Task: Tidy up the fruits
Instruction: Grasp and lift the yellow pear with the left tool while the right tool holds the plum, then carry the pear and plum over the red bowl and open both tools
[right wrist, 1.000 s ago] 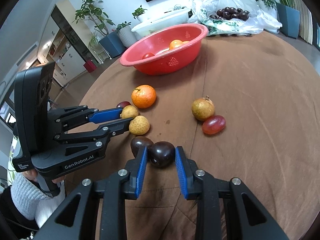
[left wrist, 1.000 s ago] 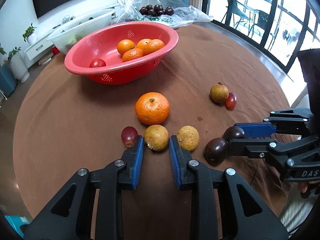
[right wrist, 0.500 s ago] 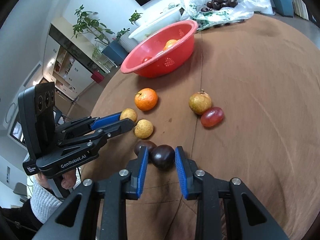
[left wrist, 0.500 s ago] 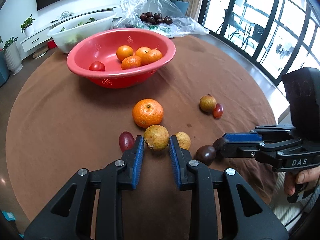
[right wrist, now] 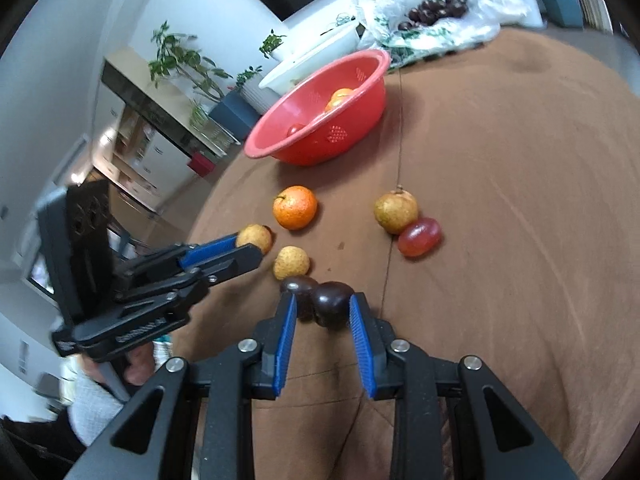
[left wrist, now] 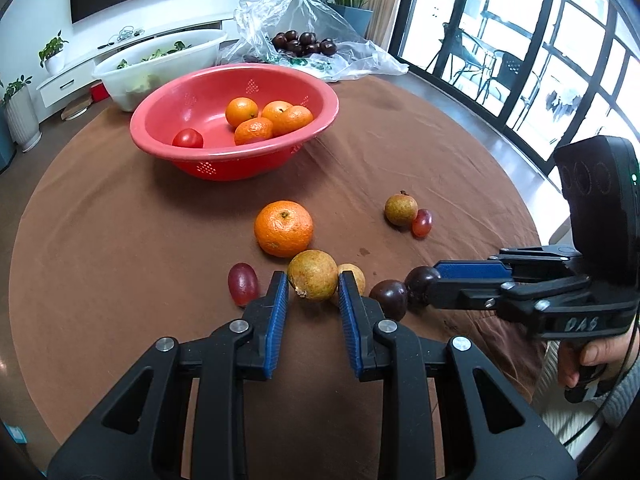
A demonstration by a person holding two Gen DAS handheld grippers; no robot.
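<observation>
Left gripper [left wrist: 313,288]: closed on a tan round fruit [left wrist: 313,281], raised off the brown tablecloth [left wrist: 120,240].
Right gripper [right wrist: 323,308]: closed on a dark plum [right wrist: 332,303], second plum [right wrist: 300,289] touching it.
Red bowl [left wrist: 224,160]: well beyond both, holding oranges and a tomato.
Risk: smooth round fruit could slip from the narrow pads on the way over and roll off the table.
Risk: the neighbouring plum may be nudged away.

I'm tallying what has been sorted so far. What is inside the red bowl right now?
In the left wrist view the red bowl holds four oranges and one small red tomato. Its near wall hides part of the bottom, so anything lying low there cannot be seen.
</observation>
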